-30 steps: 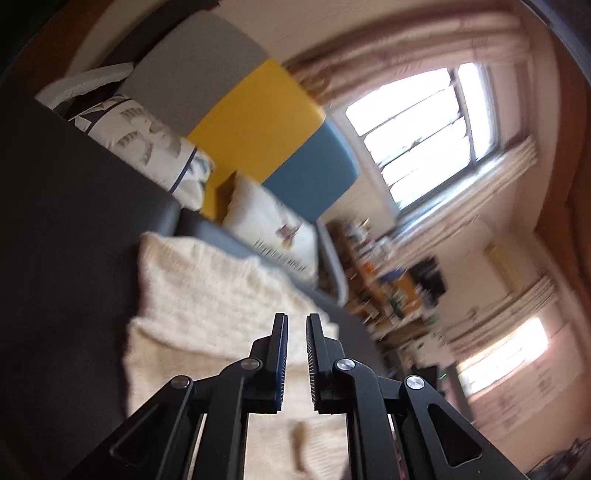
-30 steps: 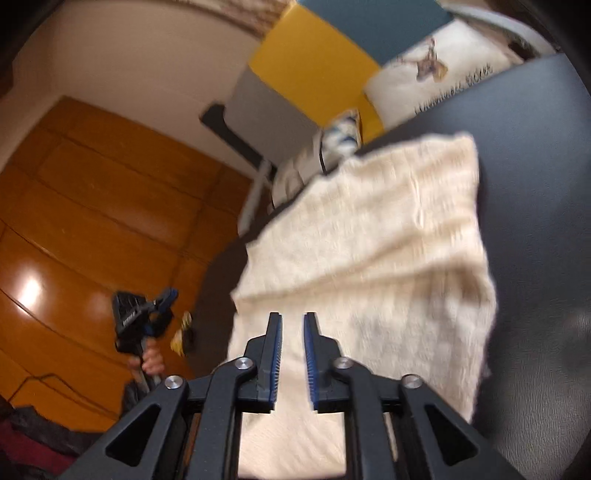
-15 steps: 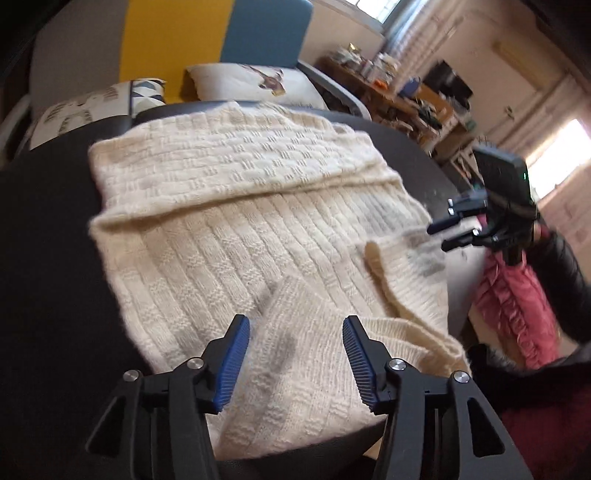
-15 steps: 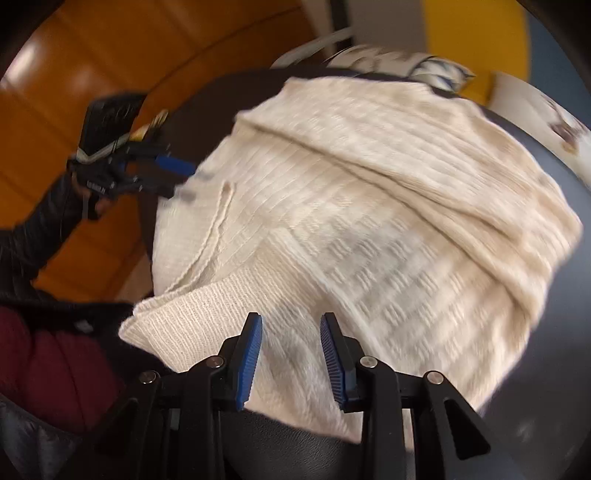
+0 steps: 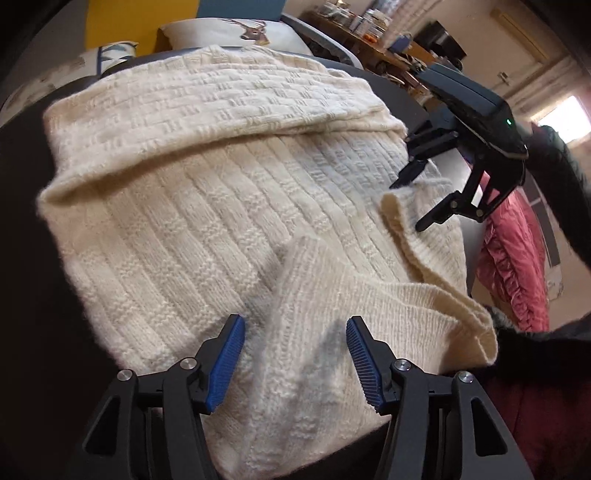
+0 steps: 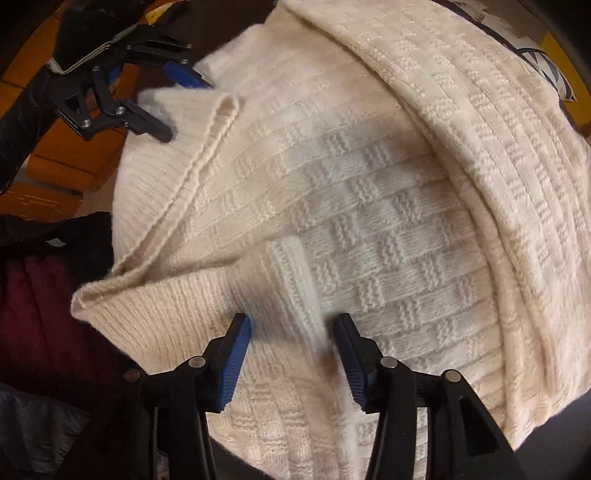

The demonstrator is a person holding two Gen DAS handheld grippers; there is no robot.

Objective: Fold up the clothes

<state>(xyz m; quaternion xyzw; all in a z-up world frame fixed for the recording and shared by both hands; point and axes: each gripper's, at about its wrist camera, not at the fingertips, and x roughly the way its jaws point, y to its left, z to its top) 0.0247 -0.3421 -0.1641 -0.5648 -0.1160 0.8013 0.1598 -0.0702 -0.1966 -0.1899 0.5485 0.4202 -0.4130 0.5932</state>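
Two grippers are in view, both pointing steeply down at one cream knitted sweater [image 5: 207, 206] spread over a dark surface [image 5: 40, 332] that fills most of each frame. From the left wrist camera I see my left gripper [image 5: 293, 363] at lower centre, jaws about half apart and closing slightly, a ribbed fold of the sweater lying between the blue pads [image 5: 225, 363] without being pinched. From the right wrist camera, my right gripper [image 6: 291, 363] sits at lower centre, jaws opening, knit beneath and between them but not clamped. Each view shows the other gripper near the loose ribbed edge: right gripper at right of the left frame, left gripper at upper left of the right frame; whether those tips touch cloth I cannot confirm. Patterned cushions [image 5: 236, 33] lie at the top edge. A pink quilted item [image 5: 513, 258] sits at far right.
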